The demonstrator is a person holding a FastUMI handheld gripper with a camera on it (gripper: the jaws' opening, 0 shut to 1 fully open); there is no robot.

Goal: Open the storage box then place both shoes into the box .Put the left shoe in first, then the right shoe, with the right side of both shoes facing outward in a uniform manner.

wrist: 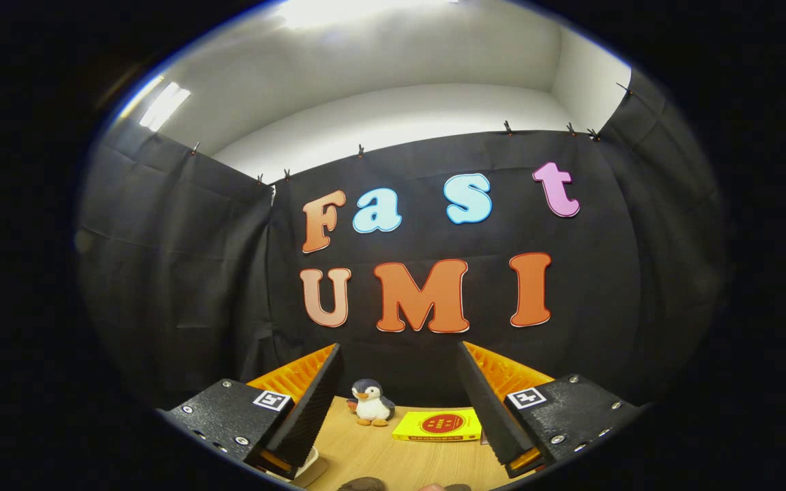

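Wooden tabletop (pixel 393 457) runs pale and bare between the two fingers of the gripper (pixel 400 368), which point forward and slightly upward toward the black cloth wall (pixel 181 273). The fingers stand wide apart with nothing between them, so the claw is released and grasps nothing. Each finger's block carries a small square black-and-white marker (pixel 273 400), one on either side.

Beyond the fingertips, at the far edge of the table against the cloth, sits a small plush penguin (pixel 371 402), upright, with a dark head, white belly and orange feet. Just beside it lies a flat yellow box (pixel 438 425) with a red round emblem on its top face; the writing within that emblem is too small to make out. The penguin and the yellow box are near each other but apart.

Close under the fingers, at the near edge of the table, two brownish rounded shapes (pixel 362 484) peek up; they may be parts of the shoes, but too little of them shows to be sure. Beneath the left finger a pale, off-white object (pixel 311 470) shows partly, hidden too much by the finger to identify. A storage box cannot be picked out with certainty from here.

Above the cloth, a white wall (pixel 400 109) and ceiling with bright light strips (pixel 164 106) close the booth, and small clips (pixel 360 150) pin the cloth along its top edge
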